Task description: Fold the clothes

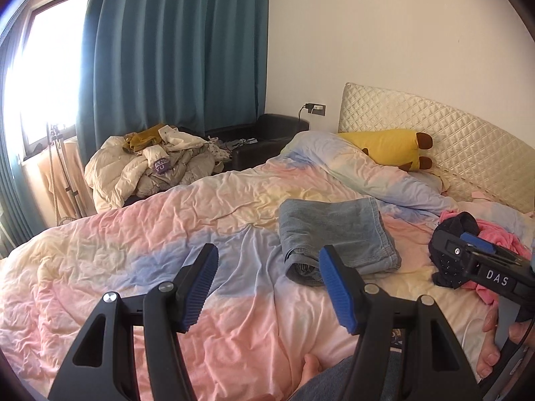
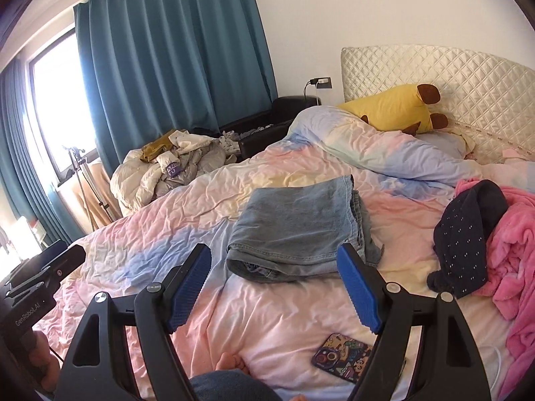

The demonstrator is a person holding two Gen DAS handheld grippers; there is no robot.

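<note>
Folded blue jeans (image 1: 337, 234) (image 2: 301, 230) lie on the pastel quilt in the middle of the bed. To their right sits a heap of a dark dotted garment (image 2: 468, 237) (image 1: 451, 244) and a pink fleece one (image 2: 511, 247) (image 1: 495, 234). My left gripper (image 1: 267, 287) hovers open over the quilt, nearer than the jeans, with nothing between its blue pads. My right gripper (image 2: 274, 287) is open and empty too, just short of the jeans' near edge. In the left wrist view the right gripper's body (image 1: 481, 264) shows at the right, in front of the dark garment.
A phone (image 2: 341, 356) in a cartoon case lies on the quilt near my knee. A yellow plush pillow (image 2: 394, 107) rests by the quilted headboard (image 2: 451, 77). A pile of cream jackets (image 1: 147, 163) sits beyond the bed's left side, by a black chair (image 1: 264, 137) and teal curtains (image 1: 174, 50).
</note>
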